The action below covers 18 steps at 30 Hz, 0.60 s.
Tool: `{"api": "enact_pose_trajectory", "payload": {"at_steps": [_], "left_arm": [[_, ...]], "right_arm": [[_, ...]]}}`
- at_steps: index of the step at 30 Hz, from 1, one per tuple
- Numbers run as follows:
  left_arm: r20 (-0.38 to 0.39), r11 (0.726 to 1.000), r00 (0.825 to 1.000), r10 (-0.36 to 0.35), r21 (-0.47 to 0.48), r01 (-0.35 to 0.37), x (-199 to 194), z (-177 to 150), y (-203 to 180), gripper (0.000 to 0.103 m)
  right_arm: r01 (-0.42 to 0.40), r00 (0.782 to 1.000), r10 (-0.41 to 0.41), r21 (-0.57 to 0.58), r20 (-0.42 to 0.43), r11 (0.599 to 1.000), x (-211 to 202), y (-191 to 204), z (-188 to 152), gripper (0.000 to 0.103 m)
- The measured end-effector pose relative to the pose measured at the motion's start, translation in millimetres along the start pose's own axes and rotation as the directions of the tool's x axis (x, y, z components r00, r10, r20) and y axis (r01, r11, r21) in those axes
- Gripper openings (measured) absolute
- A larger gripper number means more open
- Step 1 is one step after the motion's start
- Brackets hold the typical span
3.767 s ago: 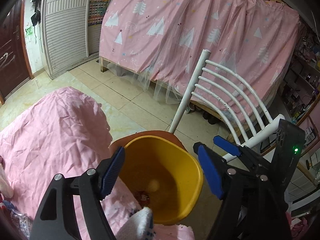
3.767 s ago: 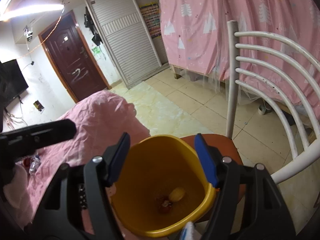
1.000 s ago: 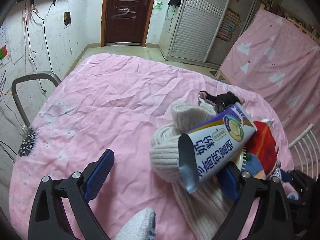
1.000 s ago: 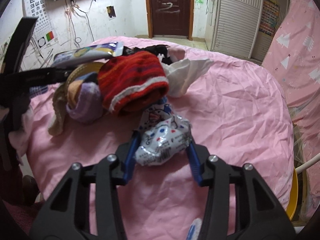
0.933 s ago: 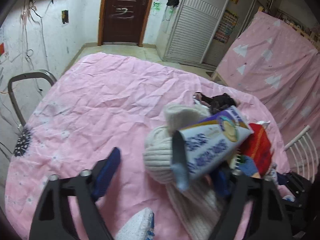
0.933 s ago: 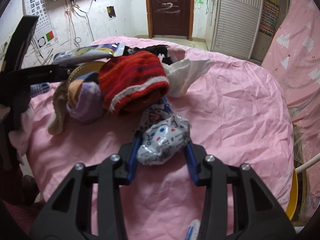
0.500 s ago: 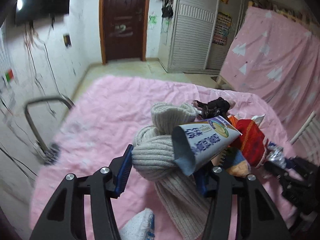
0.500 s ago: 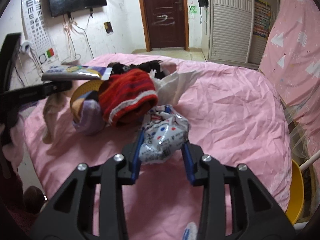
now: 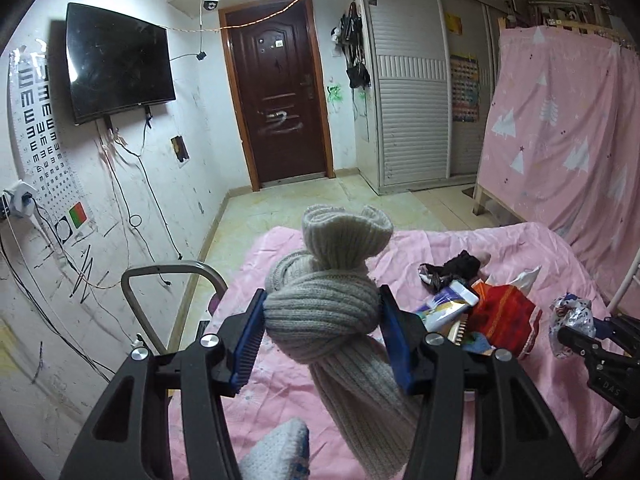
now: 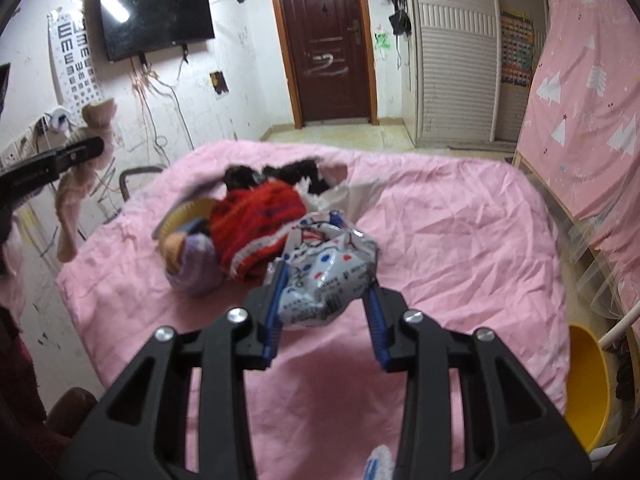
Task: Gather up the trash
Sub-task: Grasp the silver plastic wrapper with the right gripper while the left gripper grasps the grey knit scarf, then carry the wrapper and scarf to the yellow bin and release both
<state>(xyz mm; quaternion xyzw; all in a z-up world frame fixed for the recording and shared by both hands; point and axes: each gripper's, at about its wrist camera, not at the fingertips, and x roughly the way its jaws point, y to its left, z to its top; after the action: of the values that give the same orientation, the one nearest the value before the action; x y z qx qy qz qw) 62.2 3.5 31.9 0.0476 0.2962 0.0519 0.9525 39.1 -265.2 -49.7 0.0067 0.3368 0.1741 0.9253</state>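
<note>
L gripper (image 9: 322, 326): fingers clamped on knotted beige sock (image 9: 320, 316), held above pink-covered surface (image 10: 440, 220). R gripper (image 10: 326, 292): fingers clamped on crumpled snack wrapper (image 10: 326, 276), beside clothes pile (image 10: 256, 216).

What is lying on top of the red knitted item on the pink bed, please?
In the left wrist view a milk carton and a white bag rest over the red knitted item's top edge, with dark cloth behind. Whatever lies beneath the pile is covered.
</note>
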Motion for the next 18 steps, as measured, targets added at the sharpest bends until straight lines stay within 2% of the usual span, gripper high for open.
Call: {"api": "enact_pose_trajectory", "payload": {"at_steps": [2,10,18], "left_arm": [[0.004,1.000,1.000,-0.008,-0.002,0.008,-4,2,0,0.045],[0.013,0.989,0.989,-0.145,0.012,0.145,-14,9,-30,0.045],[0.008,0.954,0.955,-0.295,0.052,0.294,-22,18,-83,0.045]], "right_arm": [[0.002,1.000,-0.002,0.007,0.024,1.000,-9,-3,3,0.035],[0.031,0.995,-0.035,0.051,0.091,0.998,-40,-24,7,0.035],[0.077,0.987,-0.091,0.110,0.135,0.991,-66,-57,1,0.035]]}}
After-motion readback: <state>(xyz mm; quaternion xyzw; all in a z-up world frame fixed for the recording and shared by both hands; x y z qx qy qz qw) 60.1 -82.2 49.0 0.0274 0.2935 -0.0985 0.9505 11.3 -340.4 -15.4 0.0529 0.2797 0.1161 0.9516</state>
